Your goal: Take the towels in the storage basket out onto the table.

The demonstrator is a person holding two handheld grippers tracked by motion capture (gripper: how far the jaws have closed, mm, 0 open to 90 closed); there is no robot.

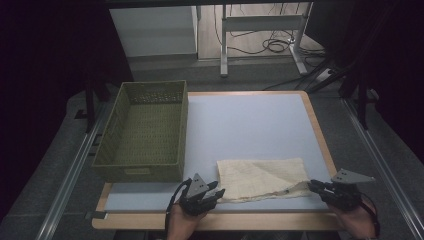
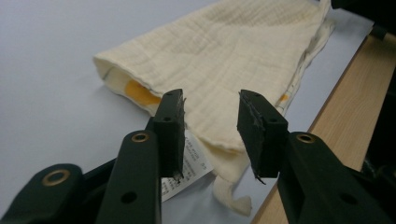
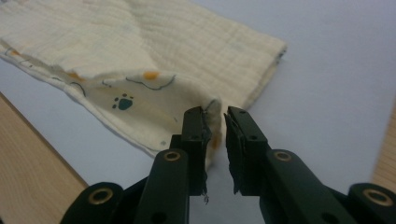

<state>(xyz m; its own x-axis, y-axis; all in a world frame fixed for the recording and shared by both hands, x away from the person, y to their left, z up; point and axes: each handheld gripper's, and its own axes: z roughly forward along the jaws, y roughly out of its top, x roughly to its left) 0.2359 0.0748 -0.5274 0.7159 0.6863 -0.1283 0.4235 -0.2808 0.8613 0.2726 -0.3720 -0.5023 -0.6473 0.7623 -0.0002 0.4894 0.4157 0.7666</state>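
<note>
A pale lilac table mat [image 1: 250, 125] is sitting in a dim room, an olive woven plastic basket [image 1: 142, 132] empty at its left. The cream muslin cloth [image 1: 262, 178], folded flat, is lying along the near edge. The left gripper [image 1: 218, 192] is standing part-open around one corner, not pressing. The right gripper [image 1: 311, 185] is parted narrowly beside the other corner. Folding looks done; moving the cloth to the basket probably remains.

A white care label [image 2: 194, 163] pokes out from under the cream cloth [image 2: 224, 60], just behind the left fingers [image 2: 170, 126]; its small black print is too fine to read.
</note>
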